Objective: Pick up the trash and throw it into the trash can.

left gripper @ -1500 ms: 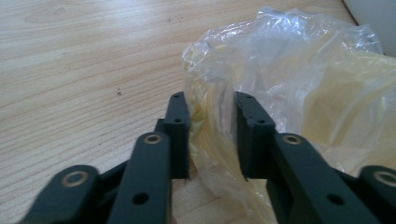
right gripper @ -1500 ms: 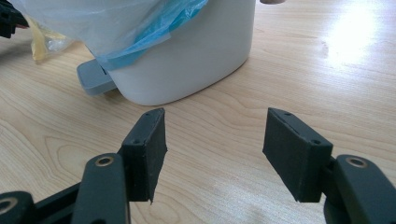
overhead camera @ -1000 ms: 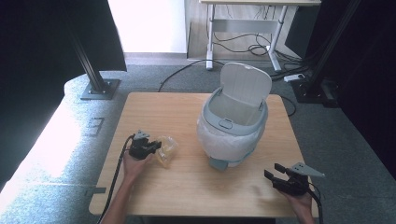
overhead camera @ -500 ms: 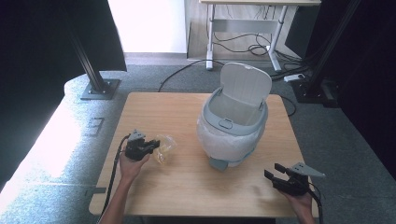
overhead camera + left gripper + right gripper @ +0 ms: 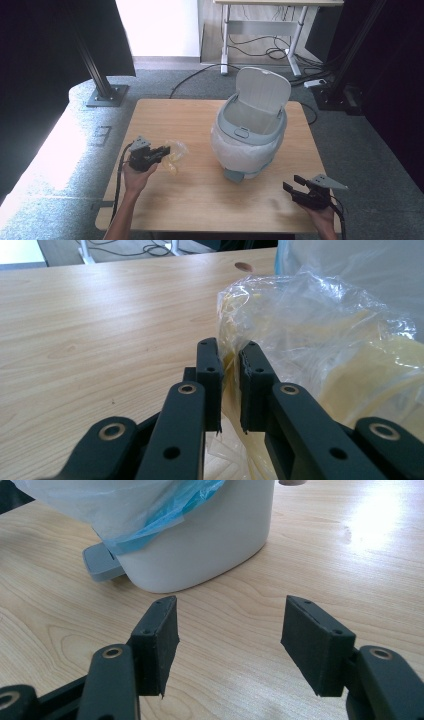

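A crumpled clear and yellow plastic bag (image 5: 175, 154) (image 5: 320, 355) lies on the wooden table (image 5: 200, 200), left of a small white pedal bin (image 5: 250, 135) (image 5: 200, 545). The bin's lid stands up and a pale liner hangs over its rim. My left gripper (image 5: 163, 150) (image 5: 228, 370) is shut on an edge of the plastic bag, the film pinched between its jaws. Near the table's front right corner my right gripper (image 5: 292, 183) (image 5: 227, 640) stands open with nothing between its jaws, pointing toward the bin's base and grey pedal (image 5: 100, 562).
Black stand legs (image 5: 102, 90) and cables (image 5: 260, 50) lie on the grey floor behind the table. A desk frame (image 5: 260, 30) stands at the back. Bare tabletop (image 5: 165, 115) stretches behind the left gripper and between the two hands.
The left gripper with the plastic bag has shifted slightly left and toward the front edge. The right gripper has stayed in place, open.
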A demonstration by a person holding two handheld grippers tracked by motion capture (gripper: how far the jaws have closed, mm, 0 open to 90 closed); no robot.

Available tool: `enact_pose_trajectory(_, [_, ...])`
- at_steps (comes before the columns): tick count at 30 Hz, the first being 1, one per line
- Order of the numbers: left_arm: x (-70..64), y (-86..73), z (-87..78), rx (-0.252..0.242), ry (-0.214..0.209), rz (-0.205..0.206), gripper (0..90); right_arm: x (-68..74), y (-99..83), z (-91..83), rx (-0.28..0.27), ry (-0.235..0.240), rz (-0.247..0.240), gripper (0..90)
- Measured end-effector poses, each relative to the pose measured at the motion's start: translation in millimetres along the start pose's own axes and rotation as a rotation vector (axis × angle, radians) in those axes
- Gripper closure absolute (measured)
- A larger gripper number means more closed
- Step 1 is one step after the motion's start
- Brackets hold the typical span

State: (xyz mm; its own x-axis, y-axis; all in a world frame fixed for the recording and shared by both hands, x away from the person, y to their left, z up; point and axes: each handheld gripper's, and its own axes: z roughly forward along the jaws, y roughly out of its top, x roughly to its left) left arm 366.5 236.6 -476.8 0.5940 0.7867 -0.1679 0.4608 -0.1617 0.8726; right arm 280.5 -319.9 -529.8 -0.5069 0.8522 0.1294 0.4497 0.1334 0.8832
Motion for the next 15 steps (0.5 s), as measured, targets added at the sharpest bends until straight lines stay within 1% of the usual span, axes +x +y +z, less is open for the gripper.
enact_pose_trajectory(10, [-11.5,15.3,-12.9,-0.04,-0.027,0.025,81.1,-0.7,0.0,-0.7,-0.003,-0.002,0.005,39.2])
enact_pose_trajectory(12, [-14.3,21.7,-15.4,-0.055,-0.037,0.028,81.1,-0.8,0.1,-1.4,-0.006,-0.004,0.008,39.2])
enact_pose_trajectory(13, [-14.3,21.7,-15.4,-0.055,-0.037,0.028,81.1,-0.8,0.1,-1.4,-0.006,-0.004,0.008,39.2])
enact_pose_trajectory(15, [-17.7,28.9,-16.8,-0.063,-0.044,0.037,81.1,-1.6,-0.2,-1.8,-0.007,-0.004,0.013,39.2])
